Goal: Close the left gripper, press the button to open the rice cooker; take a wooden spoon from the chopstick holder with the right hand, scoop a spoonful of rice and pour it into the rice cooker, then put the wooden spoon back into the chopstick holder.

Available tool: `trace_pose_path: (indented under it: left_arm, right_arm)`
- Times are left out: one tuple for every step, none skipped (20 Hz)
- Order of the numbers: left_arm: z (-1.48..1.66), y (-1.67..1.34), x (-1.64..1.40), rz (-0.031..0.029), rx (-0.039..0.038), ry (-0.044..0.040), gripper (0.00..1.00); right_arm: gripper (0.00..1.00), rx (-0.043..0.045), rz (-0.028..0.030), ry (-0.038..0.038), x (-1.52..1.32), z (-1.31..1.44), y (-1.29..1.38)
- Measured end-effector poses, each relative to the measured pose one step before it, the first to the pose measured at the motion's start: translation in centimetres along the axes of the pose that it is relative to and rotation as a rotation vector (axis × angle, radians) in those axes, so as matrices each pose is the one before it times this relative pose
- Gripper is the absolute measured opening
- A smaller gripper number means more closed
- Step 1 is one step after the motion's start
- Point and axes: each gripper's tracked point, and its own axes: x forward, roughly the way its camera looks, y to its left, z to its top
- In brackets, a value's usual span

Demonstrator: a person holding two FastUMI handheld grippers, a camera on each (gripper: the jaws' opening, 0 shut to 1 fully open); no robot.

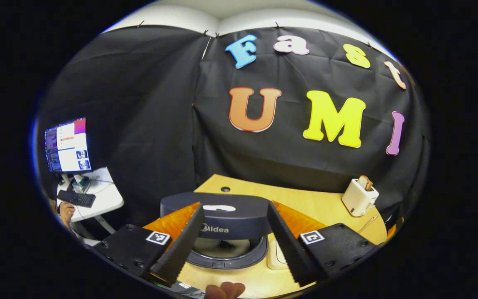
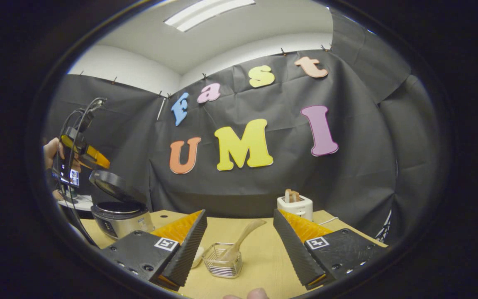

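In the left gripper view the left claw (image 1: 234, 249) hangs over the rice cooker (image 1: 226, 232) with its two fingers spread wide apart, one on each side of the cooker and pressing on nothing. The cooker's dark lid (image 1: 218, 214) stands raised behind the open pot, and the pot's round mouth shows between the finger pads. The cooker sits at the left end of the wooden bench (image 1: 318, 203), close to the near edge. A white toaster (image 1: 359, 196) with a slice of bread in its slot stands towards the far right corner of the bench, near the black cloth wall. Off the bench to the left, a small white side table (image 1: 98, 195) carries a keyboard (image 1: 76, 198) and a lit monitor (image 1: 68, 145). In the right gripper view the right claw (image 2: 239, 249) is also wide open and holds nothing. Between its fingers, near the bench's front edge, stands the wire chopstick holder (image 2: 222, 261), and the wooden spoon (image 2: 242, 240) leans in it, tilted, with its broad end up and to the right. A small pale object lies just left of the holder, partly hidden behind the left finger; I cannot tell what it is. The same view shows the rice cooker (image 2: 120, 218) at the bench's left end with its lid (image 2: 114, 187) tilted up and open, and the left claw (image 2: 77, 160) held above it by a hand (image 2: 51, 151). The toaster (image 2: 295, 205) stands at the far edge of the bench (image 2: 264, 265), well apart from the holder.
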Motion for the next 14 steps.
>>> trace_pose_path:
  left_arm:
    - [0.177, -0.502, -0.549, -0.00201, 0.00711, -0.03253, 1.0]
    - [0.399, -0.251, -0.464, 0.00149, 0.00724, -0.03263, 1.0]
    - [0.522, -0.092, -0.513, 0.00569, 0.01228, -0.03755, 1.0]
    - [0.569, 0.237, -0.469, 0.0145, 0.02373, -0.04695, 1.0]
    - [0.465, 0.26, -0.457, 0.0093, 0.02475, -0.04006, 1.0]
    - [0.078, -0.279, -0.668, 0.00319, 0.01751, -0.02981, 1.0]
    - [-0.225, -0.612, -0.729, -0.00138, 0.00924, -0.02083, 1.0]
    - [-0.199, -0.499, -0.747, -0.00058, 0.00221, -0.01939, 0.94]
    - [-0.159, -0.436, -0.616, 0.00047, -0.00342, -0.02048, 1.0]
    - [-0.243, -0.39, -0.67, 0.00171, -0.00485, -0.02087, 1.0]
    - [-0.251, -0.313, -0.729, 0.00495, -0.00148, -0.01331, 1.0]
    - [-0.376, -0.324, -0.505, -0.0014, 0.00045, -0.00847, 1.0]
    - [-0.534, -0.44, -0.464, -0.00404, 0.00082, -0.0017, 1.0]
    - [-0.536, -0.493, -0.462, -0.00622, -0.00635, -0.00111, 1.0]
  right_arm:
    - [0.95, -0.0056, 0.00009, -0.00037, -0.139, -0.028, 0.007]
    - [0.95, -0.00396, -0.00007, 0.00099, -0.018, 0.133, 0.093]
    - [0.95, -0.00269, 0.00194, 0.00142, -0.114, -0.058, 0.098]
    - [0.95, 0.00052, -0.00076, 0.00098, -0.09, 0.0, 0.058]
    - [0.95, 0.00003, -0.00004, 0.00213, -0.062, -0.147, 0.007]
    - [0.95, -0.00358, 0.00054, 0.00371, -0.131, -0.072, 0.106]
    - [0.95, -0.00407, 0.00072, 0.0039, -0.051, -0.173, 0.075]
    - [0.95, -0.00262, 0.0023, 0.00488, -0.01, -0.057, 0.095]
    - [0.95, 0.00126, 0.0008, 0.00586, -0.014, -0.105, 0.067]
    - [0.95, 0.00364, 0.0022, 0.00536, 0.001, -0.183, 0.101]
    - [0.95, 0.0015, 0.00038, 0.00631, -0.007, -0.166, 0.139]
    - [0.95, -0.00224, 0.00035, 0.00865, 0.09, -0.234, 0.105]
    - [0.99, -0.00419, -0.00177, 0.01101, -0.011, -0.332, 0.033]
    - [0.95, -0.0013, -0.00063, 0.00886, 0.018, -0.185, 0.072]
